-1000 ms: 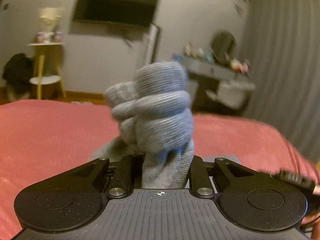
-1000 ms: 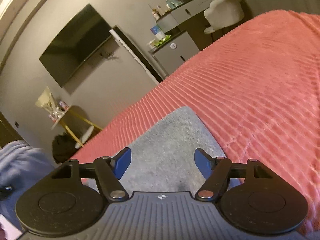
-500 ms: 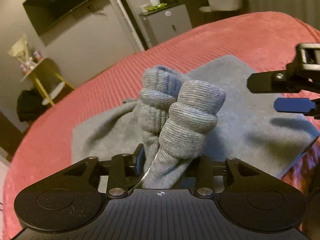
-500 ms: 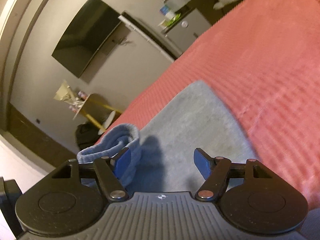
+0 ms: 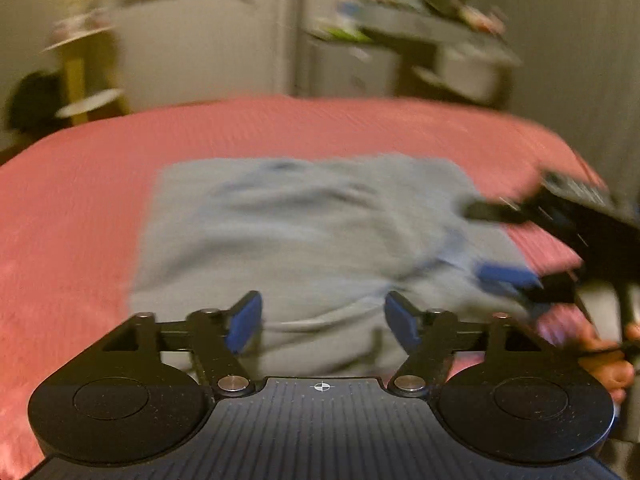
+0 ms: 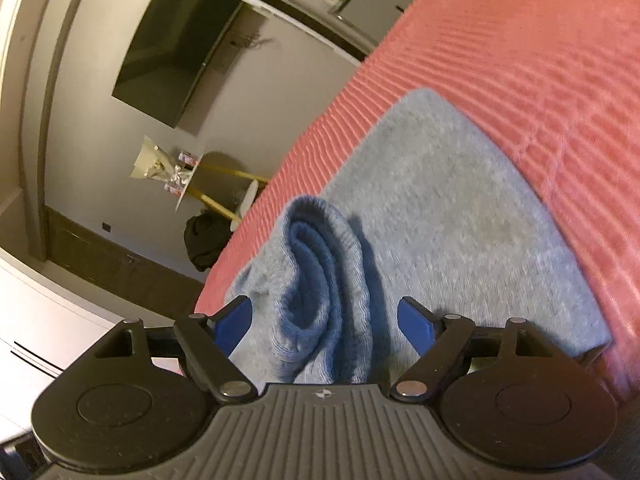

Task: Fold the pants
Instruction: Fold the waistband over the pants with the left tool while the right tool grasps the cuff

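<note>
The left wrist view, blurred, shows the grey pants (image 5: pixel 316 236) lying folded on the pink bedspread (image 5: pixel 72 216), with the right gripper (image 5: pixel 504 248) over their right edge. Only the right wrist view shows the rolled cuffs (image 6: pixel 320 288) resting between that gripper's wide-spread fingers. The left gripper (image 5: pixel 322 320), clamped on those cuffs half a second ago, now gapes wide and empty

Home bedroom: red-covered bed (image 6: pixel 540 60); wall television (image 6: pixel 176 48); dresser (image 5: pixel 420 32).
</note>
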Demonstrator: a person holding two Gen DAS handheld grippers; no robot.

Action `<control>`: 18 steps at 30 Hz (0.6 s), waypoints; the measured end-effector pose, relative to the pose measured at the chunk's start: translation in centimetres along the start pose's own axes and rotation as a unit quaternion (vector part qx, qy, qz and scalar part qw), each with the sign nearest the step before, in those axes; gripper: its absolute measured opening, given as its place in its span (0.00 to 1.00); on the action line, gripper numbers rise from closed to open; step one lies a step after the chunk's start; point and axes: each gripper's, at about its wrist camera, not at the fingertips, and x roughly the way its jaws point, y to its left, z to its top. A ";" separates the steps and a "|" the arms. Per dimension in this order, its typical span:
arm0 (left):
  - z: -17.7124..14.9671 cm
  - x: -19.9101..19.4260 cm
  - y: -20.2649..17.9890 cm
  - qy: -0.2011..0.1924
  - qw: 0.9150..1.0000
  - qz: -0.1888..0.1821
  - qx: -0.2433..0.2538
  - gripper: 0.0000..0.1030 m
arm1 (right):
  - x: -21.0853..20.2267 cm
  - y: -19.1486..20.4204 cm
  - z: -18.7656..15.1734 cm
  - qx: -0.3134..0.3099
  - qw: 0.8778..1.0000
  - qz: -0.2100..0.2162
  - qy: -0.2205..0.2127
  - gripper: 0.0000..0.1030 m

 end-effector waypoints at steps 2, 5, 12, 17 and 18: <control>-0.8 -0.6 4.1 -0.011 0.998 0.023 -0.053 0.78 | 0.9 -0.1 -0.2 0.009 1.000 0.002 0.016 0.79; -2.3 -0.1 9.8 0.020 0.988 0.044 -0.147 0.78 | 2.9 0.1 -0.4 0.016 0.998 0.001 0.058 0.81; -4.5 1.1 14.7 0.037 0.953 -0.025 -0.301 0.77 | 5.9 1.0 -0.7 0.030 0.996 0.004 0.087 0.61; -4.8 1.6 13.7 0.051 0.955 -0.022 -0.293 0.78 | 6.4 2.2 -1.4 0.000 0.997 -0.013 0.075 0.52; -4.9 1.7 13.6 0.054 0.956 -0.016 -0.288 0.78 | 6.7 2.2 -1.4 0.006 0.996 -0.013 0.084 0.55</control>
